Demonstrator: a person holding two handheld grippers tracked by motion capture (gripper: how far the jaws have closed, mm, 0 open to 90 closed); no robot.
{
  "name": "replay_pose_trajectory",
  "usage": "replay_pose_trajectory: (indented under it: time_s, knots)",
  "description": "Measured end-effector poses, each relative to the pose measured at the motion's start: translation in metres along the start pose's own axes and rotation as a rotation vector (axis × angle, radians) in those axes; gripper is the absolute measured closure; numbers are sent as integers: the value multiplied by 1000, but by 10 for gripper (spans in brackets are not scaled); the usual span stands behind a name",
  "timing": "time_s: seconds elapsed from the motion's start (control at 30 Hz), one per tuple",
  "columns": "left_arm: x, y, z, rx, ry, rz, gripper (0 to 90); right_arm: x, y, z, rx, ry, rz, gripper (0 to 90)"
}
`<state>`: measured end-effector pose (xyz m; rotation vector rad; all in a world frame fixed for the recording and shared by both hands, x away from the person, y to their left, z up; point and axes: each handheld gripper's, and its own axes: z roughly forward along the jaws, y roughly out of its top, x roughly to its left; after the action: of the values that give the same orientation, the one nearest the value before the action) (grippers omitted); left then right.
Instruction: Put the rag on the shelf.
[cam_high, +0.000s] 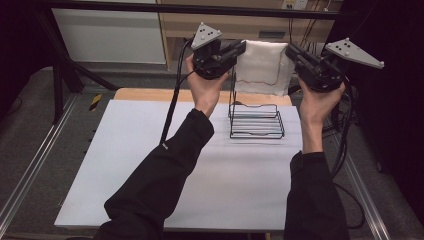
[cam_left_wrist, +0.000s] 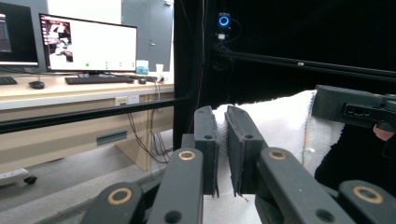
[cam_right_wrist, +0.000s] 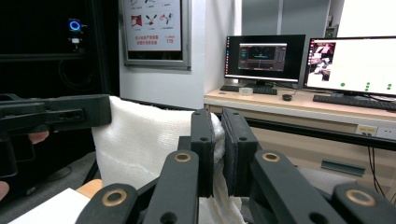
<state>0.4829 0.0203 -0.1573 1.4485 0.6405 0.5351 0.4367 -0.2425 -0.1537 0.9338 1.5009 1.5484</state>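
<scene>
White towel (cam_high: 261, 65) clamped at each top corner by left hand-held gripper (cam_high: 239, 49) and right hand-held gripper (cam_high: 292, 51), above empty wire rack (cam_high: 256, 122)

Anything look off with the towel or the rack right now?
Nothing stands out. The white towel hangs stretched between the left gripper and right gripper, both shut on its top corners, above the upright wire rack.

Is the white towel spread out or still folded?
Spread out: the towel hangs flat between the left gripper and right gripper, each shut on a top corner.
</scene>
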Motion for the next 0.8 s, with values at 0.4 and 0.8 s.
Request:
replay_pose_trajectory:
  time_s: [0.4, 0.8]
  knots:
    - [8, 10, 16, 10, 17, -10, 828, -13, 3, 20, 4, -9, 11, 841]
    - [16, 11, 36, 26, 35, 24, 828, -30, 2, 38, 9, -17, 25, 841]
